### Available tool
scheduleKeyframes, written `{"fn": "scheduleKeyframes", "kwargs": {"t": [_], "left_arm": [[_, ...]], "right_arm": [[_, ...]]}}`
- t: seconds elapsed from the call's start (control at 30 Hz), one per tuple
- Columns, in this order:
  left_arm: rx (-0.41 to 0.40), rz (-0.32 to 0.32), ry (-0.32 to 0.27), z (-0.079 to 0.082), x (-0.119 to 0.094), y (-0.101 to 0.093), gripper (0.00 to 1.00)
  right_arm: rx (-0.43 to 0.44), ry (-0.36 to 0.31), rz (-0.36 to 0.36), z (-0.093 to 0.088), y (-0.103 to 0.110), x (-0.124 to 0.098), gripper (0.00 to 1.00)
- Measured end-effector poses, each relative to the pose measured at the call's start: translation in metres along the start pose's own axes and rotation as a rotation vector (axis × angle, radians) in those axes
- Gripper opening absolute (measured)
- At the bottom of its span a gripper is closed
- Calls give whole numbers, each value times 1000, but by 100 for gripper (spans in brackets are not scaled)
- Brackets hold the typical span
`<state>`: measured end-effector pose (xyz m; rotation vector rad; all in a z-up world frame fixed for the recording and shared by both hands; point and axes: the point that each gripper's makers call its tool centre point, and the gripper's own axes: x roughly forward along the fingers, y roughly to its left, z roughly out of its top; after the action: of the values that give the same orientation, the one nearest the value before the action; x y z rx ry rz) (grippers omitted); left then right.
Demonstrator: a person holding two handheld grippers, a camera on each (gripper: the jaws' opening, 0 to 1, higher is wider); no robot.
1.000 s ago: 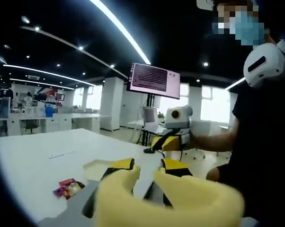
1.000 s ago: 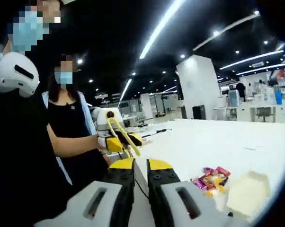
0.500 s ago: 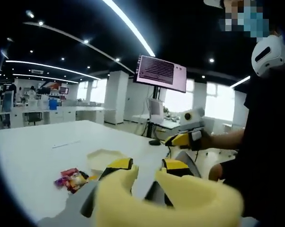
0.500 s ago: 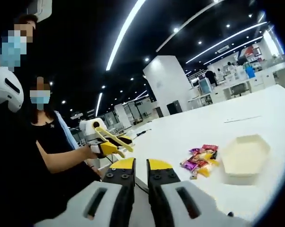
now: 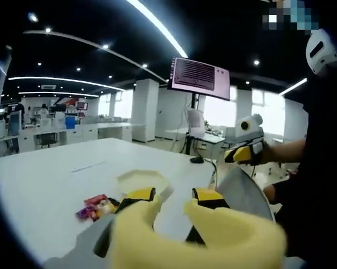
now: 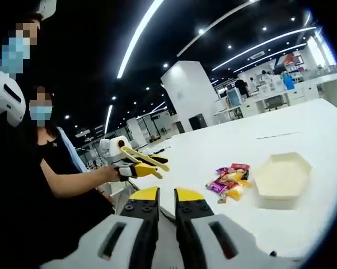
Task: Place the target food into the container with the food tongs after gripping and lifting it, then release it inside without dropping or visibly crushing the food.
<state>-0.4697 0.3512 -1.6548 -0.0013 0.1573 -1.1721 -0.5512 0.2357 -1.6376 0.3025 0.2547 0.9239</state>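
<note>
A pile of wrapped snacks (image 5: 96,206) lies on the white table (image 5: 40,185), with a pale hexagonal container (image 5: 141,182) just beyond it. My left gripper (image 5: 174,196) is shut on yellow food tongs (image 5: 213,238), which bulk large and blurred at the bottom of the left gripper view. In the right gripper view the same tongs (image 6: 148,161) stick out of the left gripper (image 6: 129,168), arms spread, well left of the snacks (image 6: 229,179) and container (image 6: 281,175). My right gripper (image 6: 165,196) is shut with nothing in it, and it also appears at the right of the left gripper view (image 5: 247,152).
A monitor on a stand (image 5: 201,75) is beyond the table's far edge. A second person (image 6: 45,151) stands at the left, close to the table edge (image 6: 157,168). Desks and pillars fill the background. Bare table top lies all round the snacks.
Both cameras have swung, so the snacks and container sit more centrally in each view. In the left gripper view the right gripper has shifted rightward. Neither gripper's jaws have changed.
</note>
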Motion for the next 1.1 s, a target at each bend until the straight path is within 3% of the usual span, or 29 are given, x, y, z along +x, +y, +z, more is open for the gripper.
{"fn": "scheduleKeyframes", "kwargs": {"t": [0.33,0.67,0.9,1.1], "left_arm": [[9,47,51,-25,23,32,23],[15,49,110,-48,44,62,22],[21,39,150,-68,64,65,22],[35,40,184,-81,74,81,23]], "right_arm": [[9,13,-53,-7,-10,-15,9],[19,11,-106,-8,-23,-27,9],[11,15,-121,-5,-29,-30,9],[19,25,-134,-8,-35,-33,9]]}}
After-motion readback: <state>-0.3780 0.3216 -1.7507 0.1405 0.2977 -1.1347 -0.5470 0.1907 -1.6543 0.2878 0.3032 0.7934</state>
